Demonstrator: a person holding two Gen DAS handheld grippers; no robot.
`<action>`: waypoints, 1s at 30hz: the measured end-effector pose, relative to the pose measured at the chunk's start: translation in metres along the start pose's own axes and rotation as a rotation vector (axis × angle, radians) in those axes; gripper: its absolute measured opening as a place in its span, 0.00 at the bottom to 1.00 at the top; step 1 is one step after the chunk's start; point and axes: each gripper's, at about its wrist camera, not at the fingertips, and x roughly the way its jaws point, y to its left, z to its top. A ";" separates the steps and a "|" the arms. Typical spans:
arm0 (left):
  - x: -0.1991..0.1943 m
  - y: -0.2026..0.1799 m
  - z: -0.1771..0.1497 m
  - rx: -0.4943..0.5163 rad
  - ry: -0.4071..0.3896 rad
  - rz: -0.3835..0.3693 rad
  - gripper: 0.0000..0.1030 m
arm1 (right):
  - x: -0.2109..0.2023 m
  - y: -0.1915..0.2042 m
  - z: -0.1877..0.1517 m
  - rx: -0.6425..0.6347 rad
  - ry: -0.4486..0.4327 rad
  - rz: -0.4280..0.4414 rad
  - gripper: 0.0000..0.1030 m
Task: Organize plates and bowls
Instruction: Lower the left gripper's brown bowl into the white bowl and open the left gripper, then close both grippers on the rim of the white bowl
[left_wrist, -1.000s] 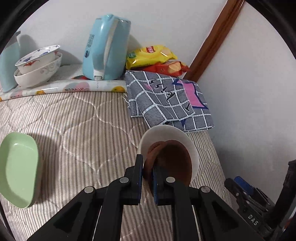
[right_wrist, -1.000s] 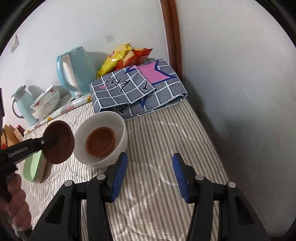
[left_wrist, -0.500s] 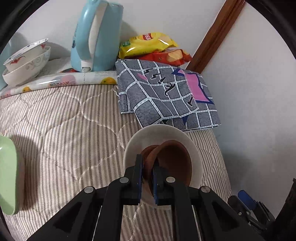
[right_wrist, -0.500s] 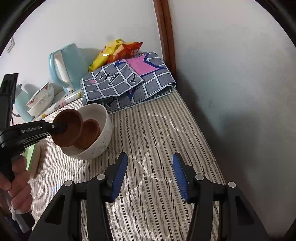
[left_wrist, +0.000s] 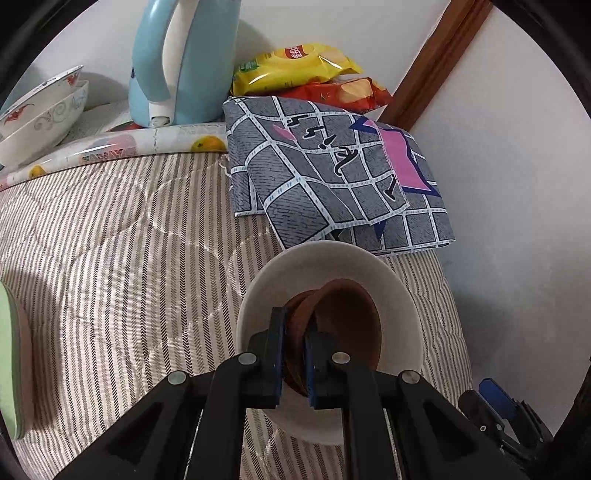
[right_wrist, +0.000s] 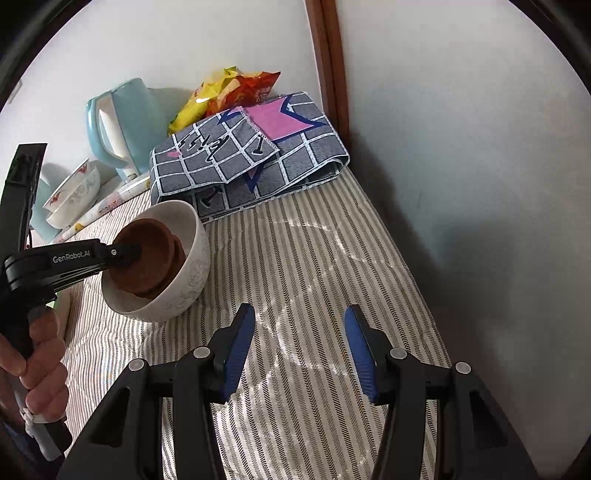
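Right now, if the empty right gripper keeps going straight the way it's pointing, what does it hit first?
Probably only the striped quilted cover. The right gripper has open fingers with bare fabric ahead; the white ceramic bowl sits off to its left and the grey checked folded cloth further back. Depth is uncertain.

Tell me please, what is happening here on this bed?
A person is stacking dishes. The left gripper is shut on the rim of a brown bowl and holds it tilted inside the white bowl, over another brown bowl already there. The right gripper is open and holds nothing, above the striped cover.
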 end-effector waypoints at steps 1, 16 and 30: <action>0.000 0.000 0.000 0.005 -0.002 -0.002 0.10 | 0.001 0.000 0.000 -0.001 0.002 -0.001 0.49; -0.005 0.000 0.001 0.032 0.020 -0.056 0.21 | -0.004 0.009 -0.003 -0.012 0.003 -0.004 0.49; -0.048 0.013 0.003 0.072 -0.049 0.005 0.23 | -0.013 0.038 0.015 -0.038 -0.060 -0.041 0.49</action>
